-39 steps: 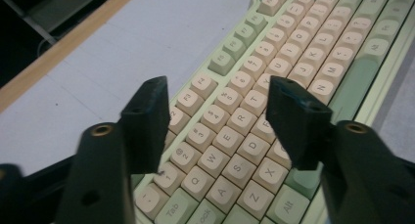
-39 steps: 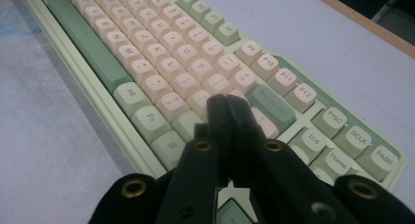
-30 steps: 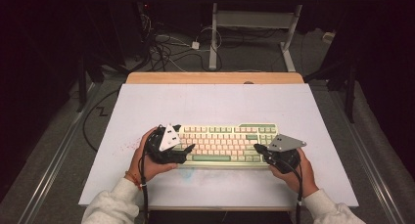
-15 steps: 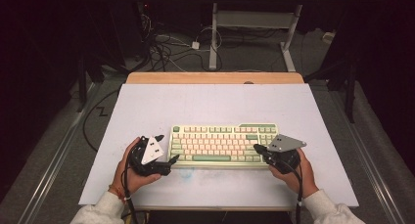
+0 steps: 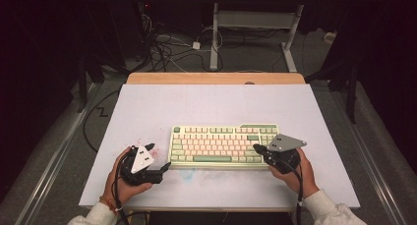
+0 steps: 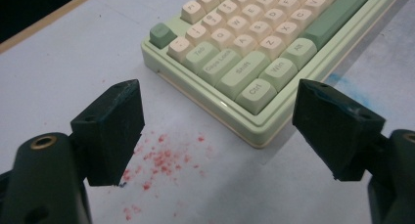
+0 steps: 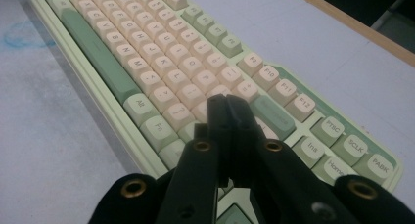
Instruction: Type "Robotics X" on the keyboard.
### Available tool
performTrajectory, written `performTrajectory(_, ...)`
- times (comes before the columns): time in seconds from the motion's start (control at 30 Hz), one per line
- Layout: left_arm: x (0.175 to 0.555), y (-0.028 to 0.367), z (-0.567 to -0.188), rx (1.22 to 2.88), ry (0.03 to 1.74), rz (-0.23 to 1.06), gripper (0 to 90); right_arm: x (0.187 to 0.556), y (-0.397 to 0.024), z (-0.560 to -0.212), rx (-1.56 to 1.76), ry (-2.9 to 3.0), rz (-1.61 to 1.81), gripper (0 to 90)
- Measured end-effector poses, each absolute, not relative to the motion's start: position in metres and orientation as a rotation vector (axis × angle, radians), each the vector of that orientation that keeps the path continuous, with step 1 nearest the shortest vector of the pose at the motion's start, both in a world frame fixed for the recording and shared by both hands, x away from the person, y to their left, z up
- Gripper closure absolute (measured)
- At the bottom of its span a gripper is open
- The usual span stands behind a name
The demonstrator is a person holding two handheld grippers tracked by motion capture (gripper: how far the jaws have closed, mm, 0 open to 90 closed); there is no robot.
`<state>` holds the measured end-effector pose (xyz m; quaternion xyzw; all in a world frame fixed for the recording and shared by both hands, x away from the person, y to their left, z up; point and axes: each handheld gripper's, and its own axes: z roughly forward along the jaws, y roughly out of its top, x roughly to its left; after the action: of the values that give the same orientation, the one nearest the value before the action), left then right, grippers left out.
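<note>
Keyboard [image 5: 223,145] sits mid-table. Right gripper [image 5: 256,149], jaws clenched empty, tips over keys at its 3 o'clock end. Left gripper [image 5: 166,166], jaws released, off the 8 o'clock corner. Likely key-pressing step; next needs precise tip descent.

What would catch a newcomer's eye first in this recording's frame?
The pale green and cream keyboard lying toward the near side of the white table stands out first. The right gripper rests shut over the keys at the keyboard's right end, while the left gripper hangs open just off its left corner. Red specks stain the table beside that corner.
</note>
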<state>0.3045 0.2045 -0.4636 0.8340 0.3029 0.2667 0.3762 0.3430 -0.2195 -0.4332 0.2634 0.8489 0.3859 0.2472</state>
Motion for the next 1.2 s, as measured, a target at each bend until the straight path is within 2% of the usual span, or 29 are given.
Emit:
performTrajectory(0.83, 0.299, 0.207, -0.471, 2.173, 0.813, 0.634, 18.5, 0.367, -0.186, -0.421, 0.656, 2.350, 1.086, 90.0)
performTrajectory(1.2, 0.299, 0.208, -0.473, 2.181, 0.816, 0.629, 18.5, 0.377, -0.167, -0.427, 0.647, 2.389, 1.064, 90.0)
